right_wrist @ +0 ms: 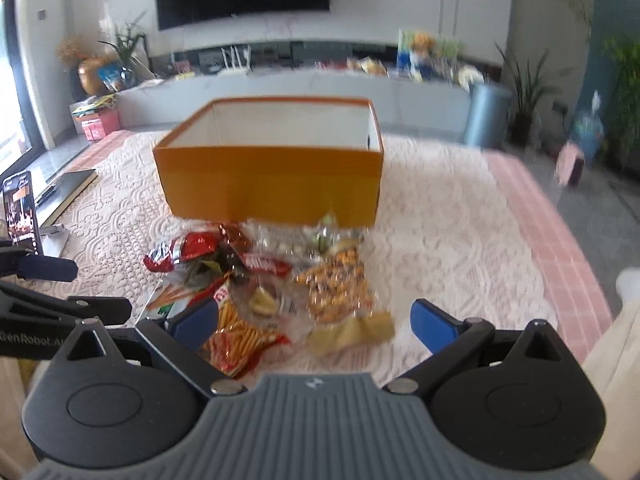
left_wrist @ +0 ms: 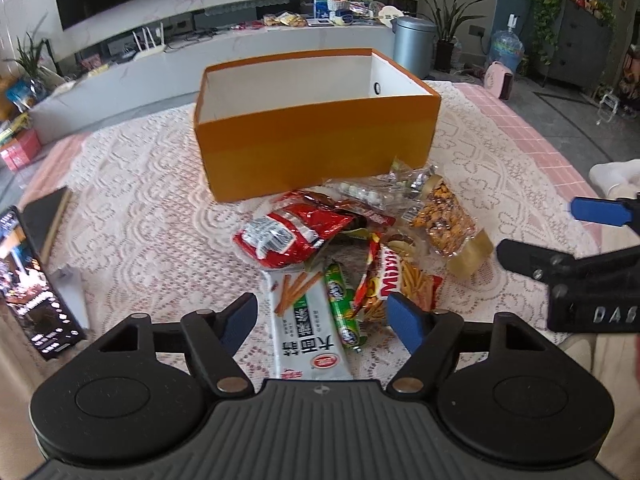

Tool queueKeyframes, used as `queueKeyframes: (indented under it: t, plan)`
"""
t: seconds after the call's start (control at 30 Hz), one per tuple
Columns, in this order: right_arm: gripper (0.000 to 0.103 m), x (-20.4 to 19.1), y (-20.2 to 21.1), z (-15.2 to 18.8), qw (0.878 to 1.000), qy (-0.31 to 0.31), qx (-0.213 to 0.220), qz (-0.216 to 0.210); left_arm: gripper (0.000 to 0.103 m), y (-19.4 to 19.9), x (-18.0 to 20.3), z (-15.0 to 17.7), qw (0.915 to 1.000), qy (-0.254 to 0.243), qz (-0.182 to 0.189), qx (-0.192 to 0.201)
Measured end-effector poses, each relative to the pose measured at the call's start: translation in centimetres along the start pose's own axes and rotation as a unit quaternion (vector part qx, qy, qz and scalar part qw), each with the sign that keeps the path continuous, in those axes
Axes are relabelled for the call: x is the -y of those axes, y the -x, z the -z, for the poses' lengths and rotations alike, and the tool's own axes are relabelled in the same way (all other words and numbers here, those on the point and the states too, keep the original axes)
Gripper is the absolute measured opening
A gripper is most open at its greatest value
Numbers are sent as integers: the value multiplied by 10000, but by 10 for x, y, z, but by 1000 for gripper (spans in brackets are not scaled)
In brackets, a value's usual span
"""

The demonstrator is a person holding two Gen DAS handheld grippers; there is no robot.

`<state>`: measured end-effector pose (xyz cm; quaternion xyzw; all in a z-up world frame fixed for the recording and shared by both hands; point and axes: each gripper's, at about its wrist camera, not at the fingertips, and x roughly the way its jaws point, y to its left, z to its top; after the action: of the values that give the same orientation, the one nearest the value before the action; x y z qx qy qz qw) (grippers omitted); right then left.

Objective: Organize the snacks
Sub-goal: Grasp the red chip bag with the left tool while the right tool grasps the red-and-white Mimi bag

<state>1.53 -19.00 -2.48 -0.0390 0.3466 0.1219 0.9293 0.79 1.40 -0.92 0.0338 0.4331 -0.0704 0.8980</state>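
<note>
1. The orange box (left_wrist: pixel 316 148) stands open on the lace tablecloth (left_wrist: pixel 132 200), and what I can see of its white inside is bare. No snack shows in it, though its floor is hidden behind the near wall, so I can't swear to that.
2. All the snacks are in a heap just in front of the box: a red foil bag (left_wrist: pixel 292 236), a clear nut packet (left_wrist: pixel 444 220), a white biscuit-stick pack (left_wrist: pixel 304 328), a green sausage stick (left_wrist: pixel 344 312) and a red Mimi packet (left_wrist: pixel 404 284), overlapping one another.
3. The left gripper (left_wrist: pixel 322 316) hangs over the near end of the pile, jaws wide, with the white pack and the green stick between them but not pinched.
4. The right gripper (right_wrist: pixel 316 320) hovers over the nut packet side, jaws spread wide and holding nothing.
5. By my reckoning the sorting has barely started: every packet has yet to go into the box.
</note>
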Motion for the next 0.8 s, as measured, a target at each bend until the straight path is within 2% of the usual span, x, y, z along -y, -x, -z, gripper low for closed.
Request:
queueKeyframes:
  t: [0.1, 0.13, 0.17, 0.23, 0.33, 0.7, 0.8]
  plan:
    - [96, -2, -4, 3, 9993, 141, 195, -273, 80, -7, -3, 0, 9999, 39, 130, -88]
    - [86, -3, -7, 3, 9991, 158, 170, -363, 78, -10, -5, 0, 9998, 83, 154, -137]
    - [79, -4, -10, 3, 9986, 168, 129, -482, 78, -13, -8, 0, 9996, 149, 166, -199]
    - [75, -5, -20, 3, 9971, 128, -53, -753, 78, -21, -15, 1, 9988, 310, 140, -347]
    - [69, -9, -33, 5, 9952, 88, -306, -922, 78, -33, -23, 1, 9971, 484, 6, -588]
    - [69, -37, -69, 17, 9890, 757, -609, -1111, 78, -69, -40, 5, 9930, 570, -6, -1034]
    - [69, -40, -78, 18, 9882, 851, -654, -1095, 78, -72, -42, 5, 9938, 567, 48, -955]
